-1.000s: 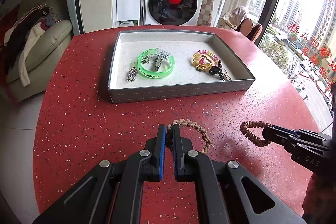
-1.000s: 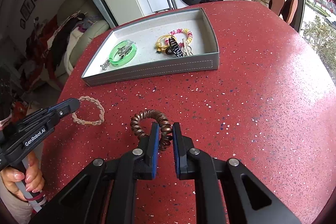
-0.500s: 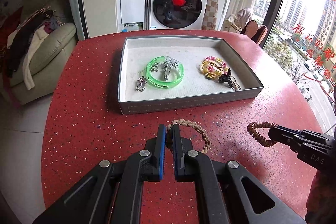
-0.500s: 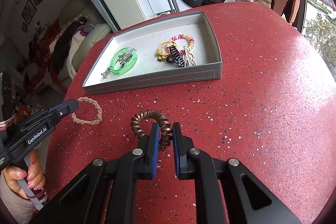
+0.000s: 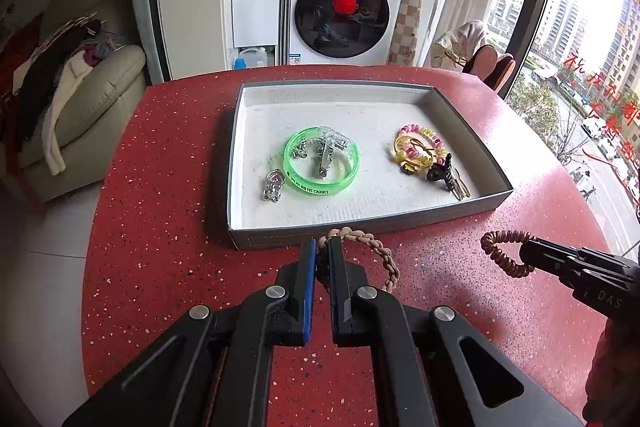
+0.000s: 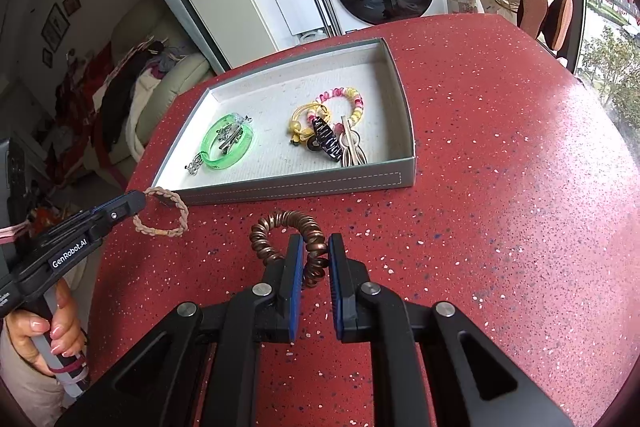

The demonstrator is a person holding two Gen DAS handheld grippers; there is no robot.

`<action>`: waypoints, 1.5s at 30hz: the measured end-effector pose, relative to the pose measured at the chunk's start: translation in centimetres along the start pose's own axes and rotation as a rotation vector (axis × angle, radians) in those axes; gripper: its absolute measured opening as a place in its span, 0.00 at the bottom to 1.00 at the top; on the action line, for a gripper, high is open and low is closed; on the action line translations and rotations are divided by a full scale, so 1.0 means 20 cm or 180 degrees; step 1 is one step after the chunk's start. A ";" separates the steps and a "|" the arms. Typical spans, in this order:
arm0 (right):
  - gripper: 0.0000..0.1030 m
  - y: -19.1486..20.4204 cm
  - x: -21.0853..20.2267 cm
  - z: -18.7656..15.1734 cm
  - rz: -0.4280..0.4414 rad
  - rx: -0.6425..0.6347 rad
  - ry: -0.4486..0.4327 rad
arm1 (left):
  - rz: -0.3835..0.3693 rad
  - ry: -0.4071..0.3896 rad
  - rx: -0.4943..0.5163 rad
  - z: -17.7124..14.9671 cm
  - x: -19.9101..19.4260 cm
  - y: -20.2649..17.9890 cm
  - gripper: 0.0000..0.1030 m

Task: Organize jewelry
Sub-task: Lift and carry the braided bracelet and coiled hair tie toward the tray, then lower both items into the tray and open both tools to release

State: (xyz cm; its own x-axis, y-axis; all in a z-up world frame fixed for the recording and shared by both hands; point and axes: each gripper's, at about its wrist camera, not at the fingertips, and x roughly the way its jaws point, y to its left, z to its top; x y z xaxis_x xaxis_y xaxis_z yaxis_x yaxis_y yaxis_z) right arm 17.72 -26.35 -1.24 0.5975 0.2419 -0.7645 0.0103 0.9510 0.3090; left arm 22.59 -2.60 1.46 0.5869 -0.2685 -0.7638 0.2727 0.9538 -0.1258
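My left gripper (image 5: 321, 247) is shut on a beige braided bracelet (image 5: 380, 251), held above the red table just before the front wall of the grey jewelry tray (image 5: 360, 223). It also shows in the right wrist view (image 6: 164, 215). My right gripper (image 6: 312, 247) is shut on a brown spiral hair tie (image 6: 284, 231), held over the table short of the tray (image 6: 304, 187); the tie also shows in the left wrist view (image 5: 504, 251). The tray holds a green bangle (image 5: 322, 167), silver charms (image 5: 273, 185), a yellow and pink bead bracelet (image 5: 418, 147) and a black hair claw (image 5: 440, 173).
The red speckled table (image 6: 500, 187) is round, with its edge falling away on the left (image 5: 96, 227). A sofa with clothes (image 5: 72, 99) stands left. A washing machine (image 5: 344, 11) stands beyond the table. Chairs (image 6: 540, 7) stand by the window.
Both grippers have moved forward toward the tray with their items still held. The tray looks larger and nearer in both views.
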 end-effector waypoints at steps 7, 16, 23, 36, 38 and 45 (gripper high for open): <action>0.13 -0.03 -0.03 0.13 0.0006 0.0012 -0.0129 | 0.0065 -0.0091 0.0048 0.12 0.03 -0.01 0.24; 0.13 -0.02 0.02 0.27 0.0027 -0.0023 -0.0166 | 0.0134 -0.0134 0.0096 0.24 0.10 -0.02 0.24; 0.13 -0.02 0.08 0.40 -0.0029 -0.0041 -0.0189 | 0.0200 -0.0183 0.0078 0.37 0.16 0.01 0.24; 0.13 -0.12 0.23 0.42 -0.0134 0.0084 -0.0050 | 0.0184 -0.0013 0.0103 0.34 0.34 -0.04 0.24; 0.13 -0.14 0.23 0.41 -0.0137 0.0112 -0.0037 | 0.0196 0.0015 0.0100 0.33 0.36 -0.03 0.24; 0.13 -0.12 0.26 0.37 -0.0077 0.0138 0.0007 | 0.0306 0.0052 0.0137 0.29 0.40 -0.02 0.24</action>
State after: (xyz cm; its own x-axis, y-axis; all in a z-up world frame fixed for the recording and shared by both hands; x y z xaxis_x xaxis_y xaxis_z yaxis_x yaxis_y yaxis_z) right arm 26.63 -28.84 -1.75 0.5949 0.2193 -0.7733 0.0597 0.9474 0.3146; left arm 31.67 -5.96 -0.92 0.5995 -0.1736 -0.7813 0.2484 0.9683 -0.0245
